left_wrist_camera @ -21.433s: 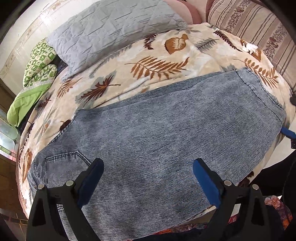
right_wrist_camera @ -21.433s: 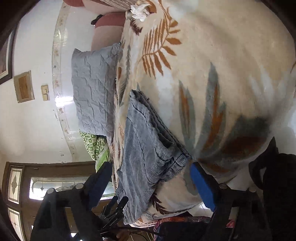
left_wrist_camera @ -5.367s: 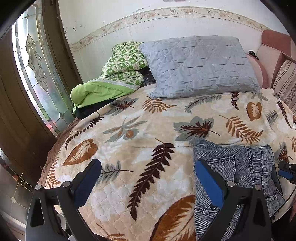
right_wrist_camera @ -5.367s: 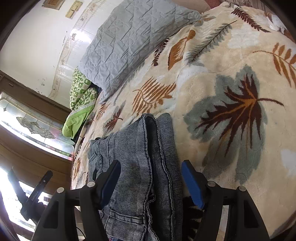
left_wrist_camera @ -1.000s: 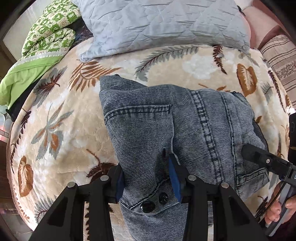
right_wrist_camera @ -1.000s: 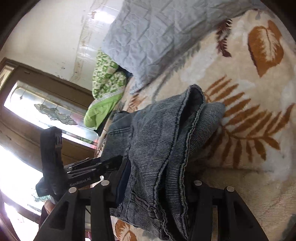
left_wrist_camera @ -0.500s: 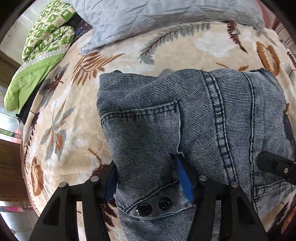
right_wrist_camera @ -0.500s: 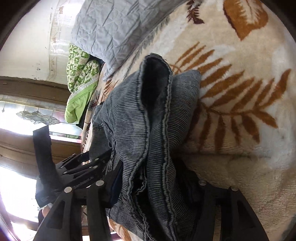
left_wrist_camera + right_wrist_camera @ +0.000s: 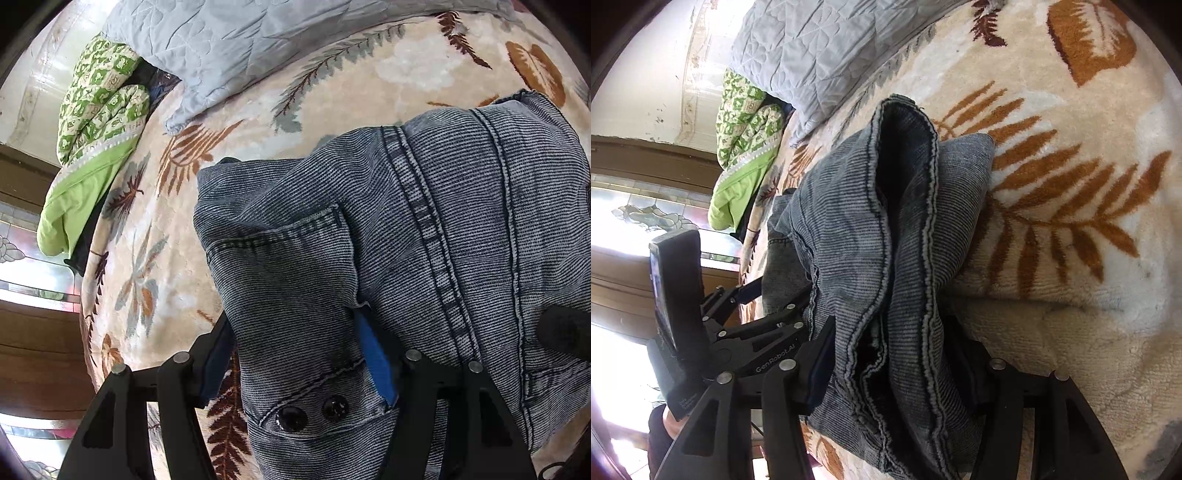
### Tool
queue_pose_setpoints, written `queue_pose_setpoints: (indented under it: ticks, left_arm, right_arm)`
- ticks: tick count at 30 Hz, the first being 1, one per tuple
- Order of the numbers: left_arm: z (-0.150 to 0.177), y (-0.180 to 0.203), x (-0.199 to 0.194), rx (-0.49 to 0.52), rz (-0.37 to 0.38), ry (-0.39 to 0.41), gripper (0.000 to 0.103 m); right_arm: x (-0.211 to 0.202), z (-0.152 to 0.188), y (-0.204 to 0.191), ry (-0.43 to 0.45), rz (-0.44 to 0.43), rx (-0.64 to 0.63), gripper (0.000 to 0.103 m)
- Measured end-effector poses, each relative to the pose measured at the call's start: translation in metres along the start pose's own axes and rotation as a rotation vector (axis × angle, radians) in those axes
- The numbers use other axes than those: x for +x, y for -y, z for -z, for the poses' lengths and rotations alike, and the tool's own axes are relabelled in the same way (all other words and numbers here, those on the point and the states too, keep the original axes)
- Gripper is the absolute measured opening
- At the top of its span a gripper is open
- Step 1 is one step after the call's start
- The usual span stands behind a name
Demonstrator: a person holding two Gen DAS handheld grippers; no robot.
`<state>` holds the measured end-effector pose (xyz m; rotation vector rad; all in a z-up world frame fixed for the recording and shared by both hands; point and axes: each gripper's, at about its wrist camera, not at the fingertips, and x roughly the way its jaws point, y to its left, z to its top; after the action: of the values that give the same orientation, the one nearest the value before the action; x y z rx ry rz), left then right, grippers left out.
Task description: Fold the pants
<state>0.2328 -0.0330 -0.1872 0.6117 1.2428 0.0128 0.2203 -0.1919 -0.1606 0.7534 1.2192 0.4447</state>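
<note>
The folded grey-blue jeans (image 9: 424, 221) lie in a thick bundle on the leaf-patterned blanket (image 9: 166, 258). My left gripper (image 9: 295, 354) straddles the waistband corner with its two dark buttons. Its jaws are opening, and the denim lies slack between the blue pads (image 9: 373, 358). In the right wrist view the stacked hems of the jeans (image 9: 849, 229) fill the gap of my right gripper (image 9: 894, 369). Its jaws are opening too, with the cloth resting on the bed. The left gripper (image 9: 768, 310) shows at the bundle's far side.
A grey quilted pillow (image 9: 258, 44) and a green patterned quilt (image 9: 99, 122) lie at the head of the bed. A wooden frame with stained glass (image 9: 22, 266) stands past the bed's left edge. A hand (image 9: 665, 417) holds the left tool.
Both pairs of jaws have widened around the denim. The bundle has sunk onto the blanket, and both cameras have tilted down and come closer to it.
</note>
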Motion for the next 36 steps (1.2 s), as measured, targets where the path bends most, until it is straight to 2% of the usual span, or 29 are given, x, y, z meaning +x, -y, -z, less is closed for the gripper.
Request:
queue_pose_setpoints:
  ticks: [4,6,10,14,17,28,36]
  left_arm:
    - [0.005,-0.003,-0.01,-0.043,-0.066,0.021,0.086]
    - [0.009,-0.013,-0.014,-0.095,-0.056,0.029,0.087]
    - [0.022,-0.036,-0.028,-0.216,-0.009,0.029,0.087]
    - [0.037,-0.053,-0.051,-0.271,0.0,0.088,0.087]
    - [0.047,-0.061,-0.074,-0.298,0.021,0.148,0.087]
    - [0.07,-0.067,-0.148,-0.282,0.097,0.328,0.087]
    - [0.089,-0.057,-0.172,-0.245,0.127,0.371,0.087]
  right_arm:
    - [-0.012,0.006,0.0,0.023,0.039,-0.002,0.063]
    - [-0.022,0.008,-0.004,0.06,0.053,-0.007,0.063]
    - [-0.052,0.009,-0.013,0.174,0.023,-0.026,0.063]
    - [-0.078,0.013,-0.025,0.291,0.025,-0.062,0.063]
    - [-0.091,0.019,-0.031,0.34,0.01,-0.089,0.063]
    - [-0.128,0.033,-0.051,0.478,-0.043,-0.178,0.064]
    - [-0.134,0.042,-0.053,0.49,-0.018,-0.219,0.064]
